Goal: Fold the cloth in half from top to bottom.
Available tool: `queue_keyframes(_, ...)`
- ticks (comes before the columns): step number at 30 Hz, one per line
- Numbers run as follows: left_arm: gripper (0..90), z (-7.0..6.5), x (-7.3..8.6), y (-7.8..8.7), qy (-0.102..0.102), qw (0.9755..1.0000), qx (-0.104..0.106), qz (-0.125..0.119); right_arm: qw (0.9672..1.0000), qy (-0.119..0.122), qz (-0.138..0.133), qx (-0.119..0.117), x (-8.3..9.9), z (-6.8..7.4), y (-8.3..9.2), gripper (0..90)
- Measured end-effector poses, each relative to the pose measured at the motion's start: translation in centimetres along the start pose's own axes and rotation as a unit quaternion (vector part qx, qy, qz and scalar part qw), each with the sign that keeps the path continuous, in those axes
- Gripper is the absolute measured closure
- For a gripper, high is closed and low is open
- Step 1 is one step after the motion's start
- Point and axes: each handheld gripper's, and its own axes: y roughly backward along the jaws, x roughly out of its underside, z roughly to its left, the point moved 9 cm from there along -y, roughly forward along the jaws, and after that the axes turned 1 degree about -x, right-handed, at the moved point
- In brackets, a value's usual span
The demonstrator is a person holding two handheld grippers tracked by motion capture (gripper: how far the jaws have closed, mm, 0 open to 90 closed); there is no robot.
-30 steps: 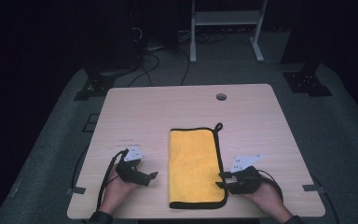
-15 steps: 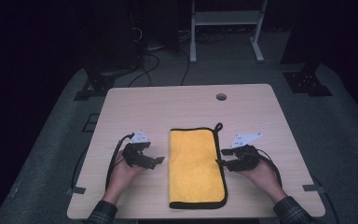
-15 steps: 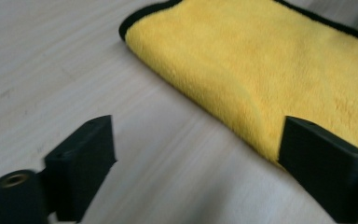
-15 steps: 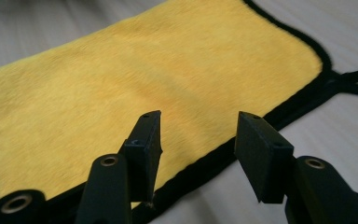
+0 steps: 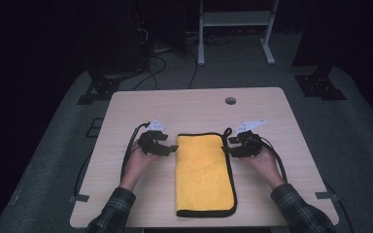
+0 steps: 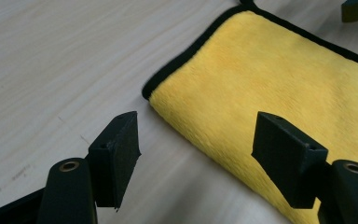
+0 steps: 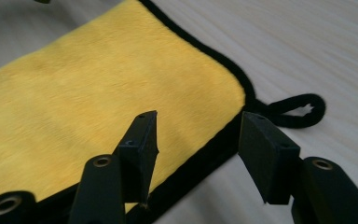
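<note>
Yellow cloth flat on table, left claw closing, right claw opening, both spread over far corners

The table was pale wood with a small round hole near its far edge. A folded yellow towel with black trim lay flat on it, between the two grippers.
</note>
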Motion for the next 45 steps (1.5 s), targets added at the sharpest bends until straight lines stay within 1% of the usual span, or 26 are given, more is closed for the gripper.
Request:
queue_keyframes(1, 31.0, 0.2, -0.2, -0.3, 0.000, 1.0000, 0.000, -0.001, 1.0000, -0.001, -0.001, 0.003, -0.1, -0.3, -0.3, 45.1)
queue_keyframes(2, 30.9, 0.4, -0.4, -0.6, 0.001, 1.0000, 0.000, 0.000, 0.9999, -0.008, -0.004, 0.007, -0.3, -0.7, -0.6, 44.7)
queue_keyframes(4, 29.8, 0.7, -0.6, -1.1, 0.004, 1.0000, -0.001, -0.002, 0.9998, -0.016, 0.002, 0.015, -0.5, -1.5, -1.6, 41.9)
queue_keyframes(5, 29.0, 1.0, -0.7, -1.3, 0.006, 1.0000, -0.003, -0.004, 0.9997, -0.017, 0.003, 0.018, -0.5, -1.8, -1.9, 41.5)
queue_keyframes(8, 27.7, 1.6, -0.9, -2.1, 0.012, 0.9999, -0.004, -0.003, 0.9992, -0.030, 0.006, 0.024, -0.5, -2.8, -3.1, 39.8)
queue_keyframes(12, 26.4, 2.3, -1.1, -3.1, 0.020, 0.9998, -0.005, -0.005, 0.9989, -0.035, 0.010, 0.031, -0.4, -3.8, -4.3, 37.8)
queue_keyframes(14, 25.9, 2.5, -0.9, -3.6, 0.021, 0.9997, -0.012, 0.001, 0.9987, -0.037, 0.018, 0.031, -0.3, -4.0, -5.0, 37.4)
queue_keyframes(15, 25.8, 2.7, -0.8, -3.8, 0.020, 0.9997, -0.014, 0.005, 0.9987, -0.033, 0.018, 0.033, -0.4, -4.1, -5.2, 37.2)
queue_keyframes(17, 25.4, 2.8, -0.6, -4.2, 0.023, 0.9996, -0.013, 0.008, 0.9987, -0.034, 0.016, 0.035, -0.6, -4.1, -5.4, 37.2)
queue_keyframes(20, 25.2, 3.2, -0.3, -4.7, 0.035, 0.9993, -0.012, 0.006, 0.9985, -0.026, 0.023, 0.042, -0.7, -4.3, -5.5, 37.3)
queue_keyframes(22, 25.3, 3.4, 0.0, -5.1, 0.036, 0.9992, -0.013, 0.013, 0.9985, -0.019, 0.024, 0.045, -0.6, -4.3, -5.6, 38.0)
queue_keyframes(25, 25.7, 3.4, 0.3, -5.6, 0.032, 0.9991, -0.014, 0.026, 0.9985, -0.020, 0.025, 0.044, -0.6, -4.2, -5.6, 41.8)
queue_keyframes(27, 29.1, 3.3, 0.3, -5.7, 0.022, 0.9993, -0.015, 0.027, 0.9988, -0.021, 0.024, 0.038, -0.6, -4.1, -5.5, 48.9)
queue_keyframes(28, 32.9, 3.2, 0.3, -5.7, 0.017, 0.9993, -0.014, 0.031, 0.9989, -0.021, 0.025, 0.034, -0.6, -4.0, -5.4, 53.4)
queue_keyframes(29, 35.8, 3.0, 0.2, -5.7, 0.008, 0.9993, -0.013, 0.034, 0.9990, -0.020, 0.026, 0.031, -0.6, -3.9, -5.4, 56.1)
queue_keyframes(31, 45.0, 2.5, 0.1, -5.7, -0.009, 0.9991, -0.004, 0.042, 0.9992, -0.021, 0.027, 0.020, -0.6, -3.7, -5.3, 63.6)
queue_keyframes(32, 52.0, 2.3, 0.0, -5.7, -0.014, 0.9988, 0.004, 0.046, 0.9993, -0.021, 0.028, 0.015, -0.6, -3.5, -5.3, 68.3)
queue_keyframes(33, 57.2, 2.1, 0.0, -5.7, -0.017, 0.9986, 0.011, 0.049, 0.9993, -0.021, 0.028, 0.010, -0.5, -3.3, -5.3, 70.9)
queue_keyframes(34, 62.8, 2.0, 0.0, -5.6, -0.018, 0.9985, 0.014, 0.051, 0.9994, -0.018, 0.027, 0.007, -0.5, -3.3, -5.3, 74.3)
queue_keyframes(36, 70.2, 1.7, 0.0, -5.6, -0.017, 0.9983, 0.021, 0.052, 0.9995, -0.020, 0.026, 0.003, -0.5, -3.1, -5.3, 77.3)
queue_keyframes(38, 75.7, 1.7, -0.1, -5.5, -0.022, 0.9983, 0.020, 0.051, 0.9995, -0.020, 0.024, 0.001, -0.5, -3.1, -5.2, 77.9)
queue_keyframes(40, 77.7, 1.7, -0.6, -5.2, -0.020, 0.9990, 0.016, 0.038, 0.9995, -0.023, 0.020, -0.002, -0.6, -3.2, -5.1, 78.1)
queue_keyframes(41, 77.9, 1.8, -1.0, -5.0, -0.020, 0.9994, 0.012, 0.025, 0.9997, -0.020, 0.016, 0.000, -0.8, -3.3, -5.0, 78.1)
queue_keyframes(42, 78.1, 1.9, -1.4, -4.8, -0.021, 0.9996, 0.010, 0.017, 0.9998, -0.018, 0.012, 0.003, -1.1, -3.4, -4.8, 78.1)
queue_keyframes(45, 78.3, 2.3, -2.8, -3.9, -0.035, 0.9994, -0.005, 0.001, 0.9998, -0.016, -0.004, 0.010, -2.4, -3.7, -4.0, 78.1)
